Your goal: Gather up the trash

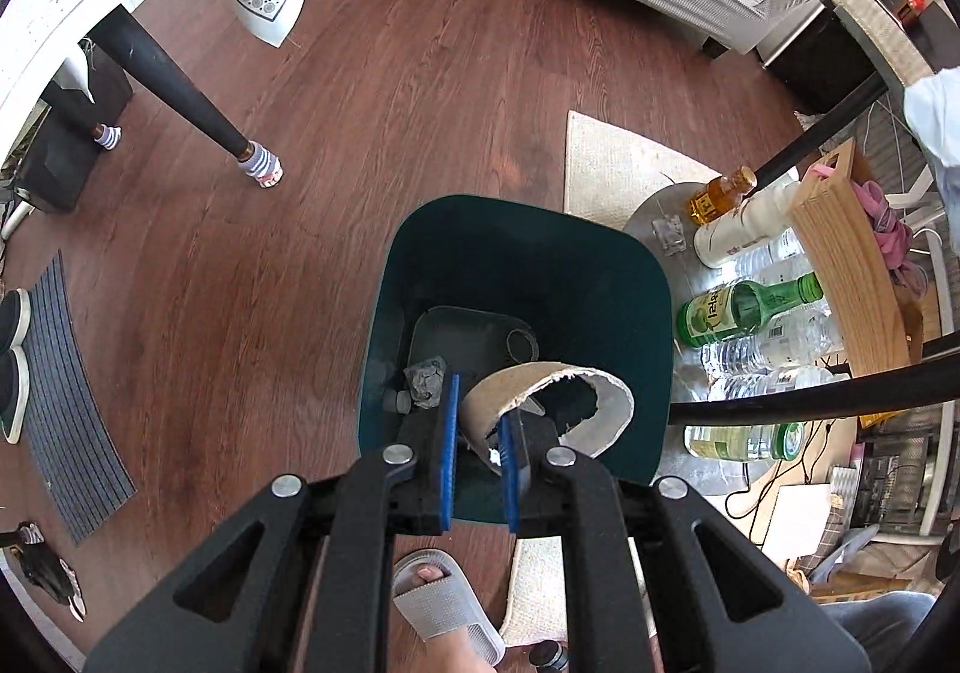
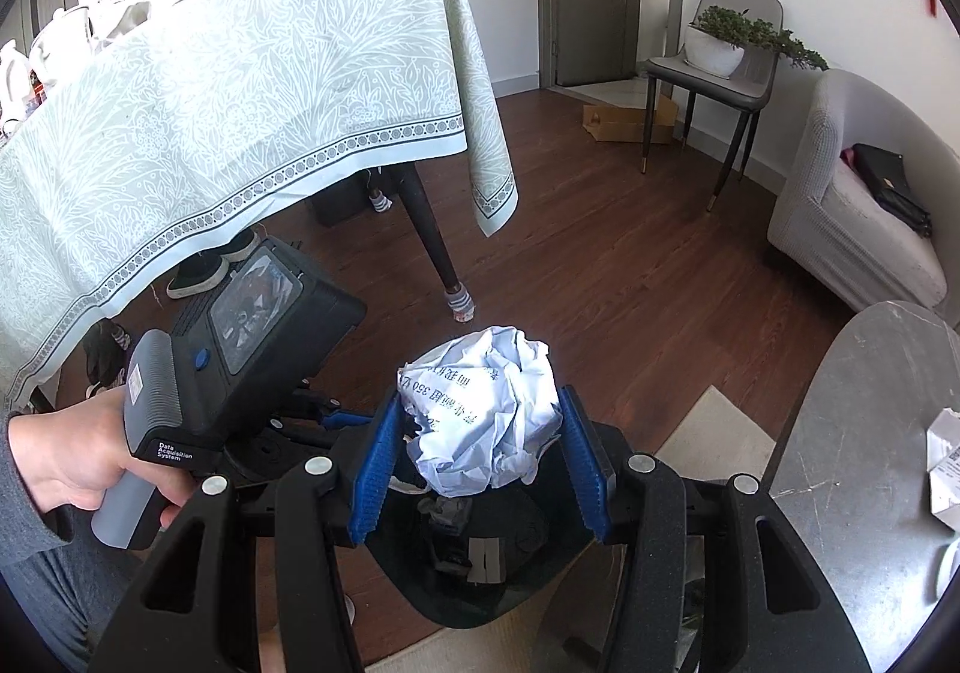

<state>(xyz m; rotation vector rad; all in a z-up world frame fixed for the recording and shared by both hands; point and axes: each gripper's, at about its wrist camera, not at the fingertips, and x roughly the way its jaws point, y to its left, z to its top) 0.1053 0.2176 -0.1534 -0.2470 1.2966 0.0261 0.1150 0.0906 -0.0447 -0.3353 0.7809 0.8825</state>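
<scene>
While my left tongs (image 1: 480, 436) pinch the cardboard strip (image 1: 543, 397) over the bin (image 1: 654, 325), I spread them low inside before the right tongs (image 2: 480, 454), clamping the paper ball (image 2: 483, 409), follow.

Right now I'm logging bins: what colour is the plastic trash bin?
Dark teal plastic trash bin, clearest in the left wrist view.

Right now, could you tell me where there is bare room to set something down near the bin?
Bare wood floor lies between the green bin and the table leg. The round side table is crowded with bottles.
</scene>
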